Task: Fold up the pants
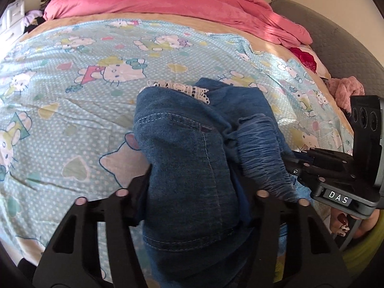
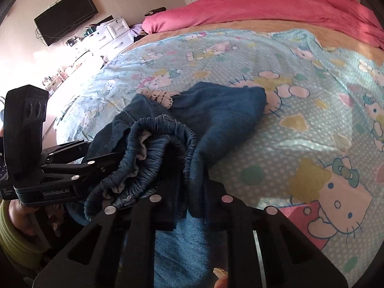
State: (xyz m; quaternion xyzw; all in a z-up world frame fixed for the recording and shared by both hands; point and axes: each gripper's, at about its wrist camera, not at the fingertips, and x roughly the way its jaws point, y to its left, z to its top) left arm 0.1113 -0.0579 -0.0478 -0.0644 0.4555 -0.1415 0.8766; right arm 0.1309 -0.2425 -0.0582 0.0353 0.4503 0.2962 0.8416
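Denim pants [image 1: 187,148] bunched, elastic waistband gathered, pinched by both tools.

I see bed [image 1: 72,91] under pale blue cartoon-cat sheet [image 2: 300,124], tan blanket edge beyond. Pink duvet [image 1: 168,2] bunched along far side. Grey padded headboard [image 1: 336,48] at right. White drawer unit [image 2: 115,33] against beige wall, dark flat screen [image 2: 64,16] mounted above. Hard sunlight washes out room's left side.
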